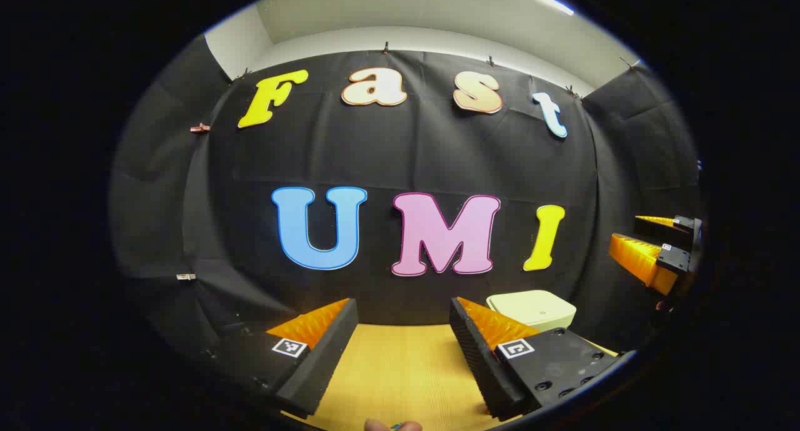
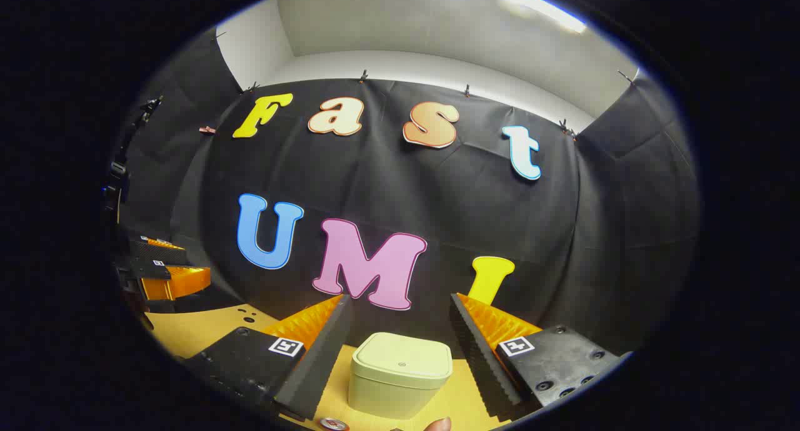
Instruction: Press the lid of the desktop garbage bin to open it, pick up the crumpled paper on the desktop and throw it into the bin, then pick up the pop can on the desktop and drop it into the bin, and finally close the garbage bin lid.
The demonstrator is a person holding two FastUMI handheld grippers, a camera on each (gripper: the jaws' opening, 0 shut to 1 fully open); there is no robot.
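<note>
In the left gripper view, the left gripper [image 1: 403,331] hung above the wooden counter [image 1: 400,375] with its fingers spread wide and nothing between them. The pale garbage bin [image 1: 531,309] sat on the counter ahead and to the right, its lid down, against the black cloth wall. The right gripper [image 1: 650,243] showed at the far right edge, raised, its fingers parted.

In the right gripper view, the right gripper [image 2: 400,337] pointed at the garbage bin [image 2: 400,375], which stood on the counter [image 2: 187,331] just ahead, framed by the spread, empty fingers, lid shut. The top of the pop can [image 2: 333,424] peeked in at the bottom edge, near the bin's foot. The left gripper [image 2: 165,268] hovered at the far left, fingers apart.
</note>
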